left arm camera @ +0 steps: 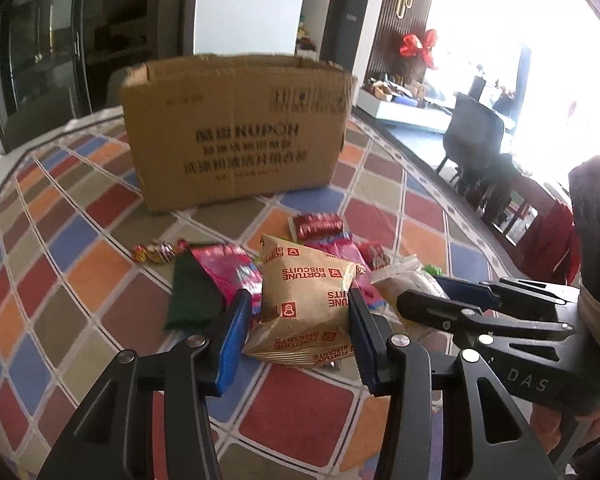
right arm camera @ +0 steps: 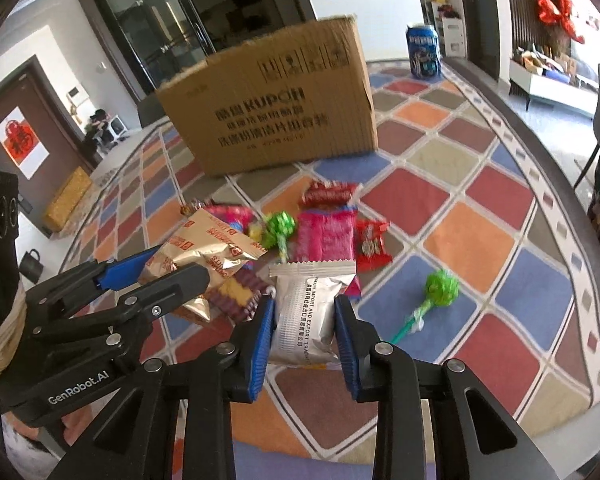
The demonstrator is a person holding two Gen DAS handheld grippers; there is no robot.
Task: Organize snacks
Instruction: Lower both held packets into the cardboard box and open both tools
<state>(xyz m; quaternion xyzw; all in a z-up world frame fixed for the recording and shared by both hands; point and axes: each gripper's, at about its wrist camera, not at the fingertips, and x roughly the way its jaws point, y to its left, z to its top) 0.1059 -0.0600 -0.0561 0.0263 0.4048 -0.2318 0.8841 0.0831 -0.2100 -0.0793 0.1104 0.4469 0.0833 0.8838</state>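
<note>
A pile of snacks lies on the checkered tablecloth in front of a cardboard box [left arm camera: 236, 128], which also shows in the right wrist view [right arm camera: 276, 100]. My left gripper [left arm camera: 296, 316] is shut on a gold Fortune Biscuits packet [left arm camera: 304, 292], also seen in the right wrist view [right arm camera: 204, 248]. My right gripper [right arm camera: 304, 320] is shut on a silver packet [right arm camera: 306, 316]. Pink packets [right arm camera: 326, 236], red packets [right arm camera: 328, 194], a dark green packet [left arm camera: 192, 292] and a green lollipop [right arm camera: 278, 228] lie around them. The box's inside is hidden.
A second green lollipop [right arm camera: 440, 290] lies apart to the right. A blue Pepsi can [right arm camera: 422, 50] stands behind the box. The table edge [right arm camera: 540, 152] curves along the right, with chairs [left arm camera: 474, 132] beyond it.
</note>
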